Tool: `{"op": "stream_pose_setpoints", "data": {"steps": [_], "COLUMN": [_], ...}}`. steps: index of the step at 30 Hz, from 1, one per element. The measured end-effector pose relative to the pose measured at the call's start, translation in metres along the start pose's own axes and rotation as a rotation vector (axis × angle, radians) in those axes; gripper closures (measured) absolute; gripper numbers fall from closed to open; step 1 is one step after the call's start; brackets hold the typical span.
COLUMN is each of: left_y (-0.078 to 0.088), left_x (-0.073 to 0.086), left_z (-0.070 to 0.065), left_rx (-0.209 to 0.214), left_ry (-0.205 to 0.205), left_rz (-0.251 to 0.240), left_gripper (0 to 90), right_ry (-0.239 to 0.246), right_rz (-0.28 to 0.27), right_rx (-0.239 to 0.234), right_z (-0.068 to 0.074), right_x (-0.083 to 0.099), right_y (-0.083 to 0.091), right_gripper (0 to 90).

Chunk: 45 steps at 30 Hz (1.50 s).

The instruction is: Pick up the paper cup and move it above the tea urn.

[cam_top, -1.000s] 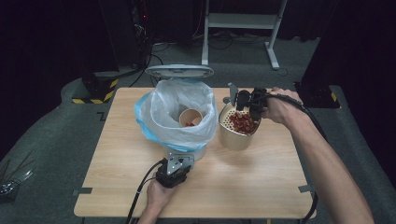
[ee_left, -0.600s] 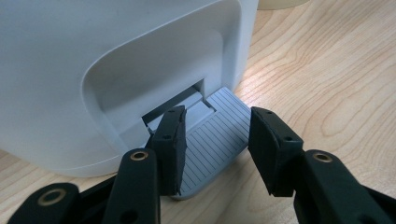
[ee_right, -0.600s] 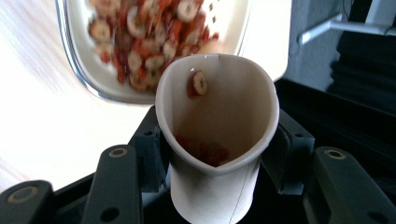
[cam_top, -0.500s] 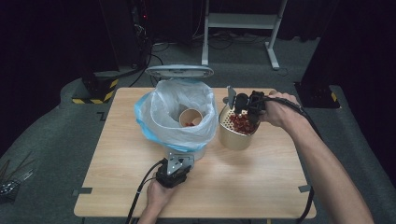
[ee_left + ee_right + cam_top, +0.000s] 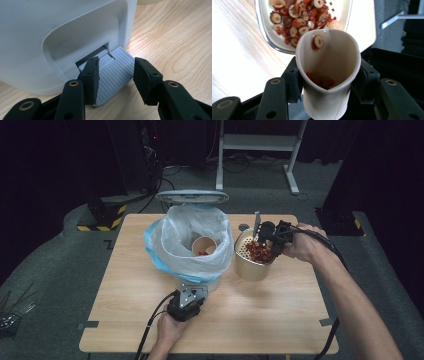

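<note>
My right gripper (image 5: 270, 241) is shut on a squeezed paper cup (image 5: 328, 75), tipped toward a perforated metal container (image 5: 252, 267). A few red dried fruit slices (image 5: 320, 81) lie inside the cup and one sticks near its lip. Many more slices (image 5: 294, 22) fill the container (image 5: 342, 15) below the cup. My left gripper (image 5: 187, 302) sits at the foot of a white pedal bin (image 5: 220, 282). Its jaws (image 5: 116, 65) stand open over the grey ribbed pedal (image 5: 113, 75), with the left pad resting on it.
The bin holds a clear bag with a blue edge (image 5: 185, 245), and its lid (image 5: 191, 196) stands raised. Another paper cup (image 5: 204, 246) with red bits lies inside the bag. Bare wooden tabletop (image 5: 280, 315) lies in front, with dark floor around it.
My right hand has shifted slightly over the metal container, still holding the cup. The left gripper stays at the pedal.
</note>
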State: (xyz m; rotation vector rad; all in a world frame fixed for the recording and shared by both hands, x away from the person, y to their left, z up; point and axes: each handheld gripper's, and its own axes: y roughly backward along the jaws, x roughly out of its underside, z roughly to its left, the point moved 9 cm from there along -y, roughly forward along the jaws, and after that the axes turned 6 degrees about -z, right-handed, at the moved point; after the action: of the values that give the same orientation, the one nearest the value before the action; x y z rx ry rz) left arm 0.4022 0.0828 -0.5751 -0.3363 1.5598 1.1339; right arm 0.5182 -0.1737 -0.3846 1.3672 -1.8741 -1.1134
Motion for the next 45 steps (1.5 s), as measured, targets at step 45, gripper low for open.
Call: {"op": "stream_pose_setpoints", "data": {"steps": [45], "left_y": [0.0], "left_x": [0.0], "left_z": [0.0], "left_rx": [0.001], "left_ry": [-0.005], "left_rz": [0.003], "left_gripper": [55.8], "right_ry": [-0.431], "right_rz": [-0.672], "right_rx": [-0.116], "right_z": [0.021], "right_x": [0.025], "right_y": [0.018], "right_gripper": [46.4]}}
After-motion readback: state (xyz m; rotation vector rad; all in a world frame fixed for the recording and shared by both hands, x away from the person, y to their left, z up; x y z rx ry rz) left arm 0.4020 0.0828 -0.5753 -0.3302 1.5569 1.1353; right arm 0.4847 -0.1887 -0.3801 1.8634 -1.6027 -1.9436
